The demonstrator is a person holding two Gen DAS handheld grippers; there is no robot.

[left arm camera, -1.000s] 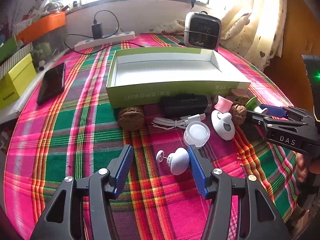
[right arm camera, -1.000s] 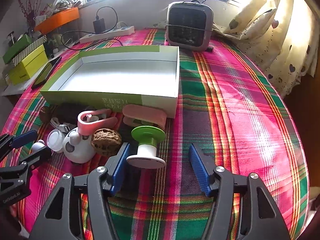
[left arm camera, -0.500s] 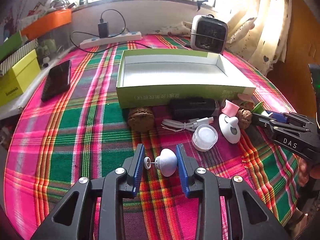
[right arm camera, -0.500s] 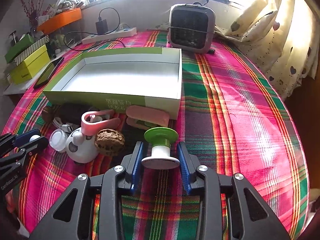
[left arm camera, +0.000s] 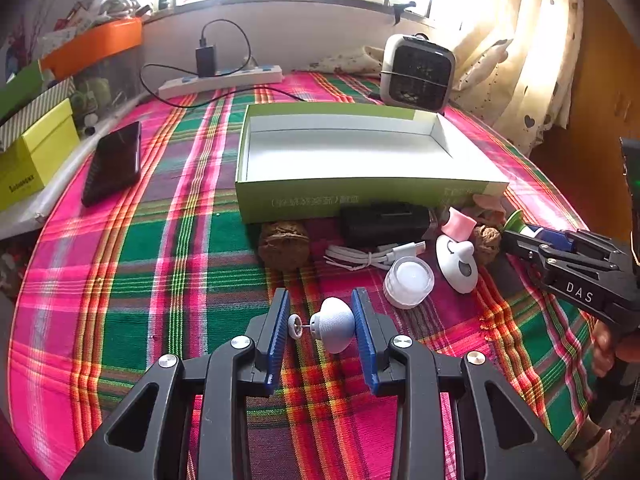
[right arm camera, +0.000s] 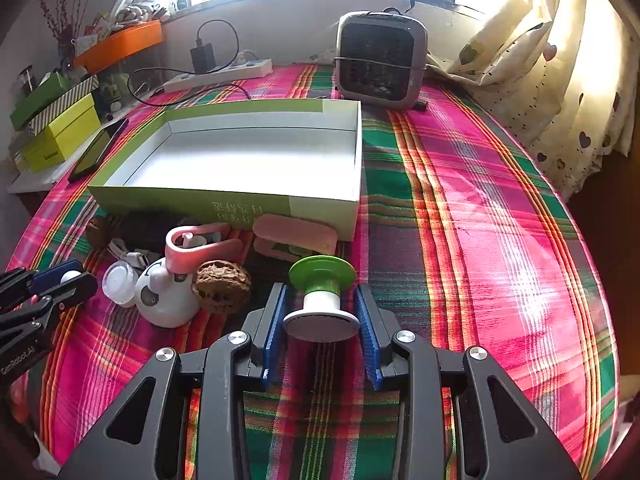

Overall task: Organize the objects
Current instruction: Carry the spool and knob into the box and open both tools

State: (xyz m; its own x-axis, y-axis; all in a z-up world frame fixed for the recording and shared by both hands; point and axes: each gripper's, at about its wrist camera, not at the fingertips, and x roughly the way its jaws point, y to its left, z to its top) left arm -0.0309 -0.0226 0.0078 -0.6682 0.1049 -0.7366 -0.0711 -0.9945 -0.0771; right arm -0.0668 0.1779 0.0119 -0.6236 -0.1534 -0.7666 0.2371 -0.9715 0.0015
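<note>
The left gripper (left arm camera: 322, 326) is clenched on a small white mushroom-shaped knob (left arm camera: 334, 324). Its rounded cap presses against the right blue pad, while the little disc on its thin pin meets the left pad, so the knob lies sideways across the gap between the fingers (left arm camera: 277, 334), just above the plaid cloth of the desk (left arm camera: 120, 264).

The right gripper (right arm camera: 322, 322) grasps a green-and-white spool (right arm camera: 322, 300). The white flange at its near end sits squeezed between both blue pads; the green flange tilts away, beyond the fingertips (toward the box).

Past both grippers stands an open green box (right arm camera: 192, 204) with a white inside, nothing in it. Along its near wall lies a loose row of small things: a walnut (left arm camera: 284, 244), a black case (left arm camera: 384, 222), a coiled white cable (left arm camera: 372, 254), a clear round jar (left arm camera: 408, 282), a white panda-faced gadget (right arm camera: 166, 294) with a pink clip (right arm camera: 200, 248) resting on top, a second walnut (right arm camera: 222, 286) touching that gadget, and a pink flat case (right arm camera: 294, 236) leaning against the box.

Farther back on the desk are a small grey fan heater (right arm camera: 380, 60), a white power strip (left arm camera: 220, 80) with a black charger plugged in, and a dark phone (left arm camera: 114, 162) off to the left edge.
</note>
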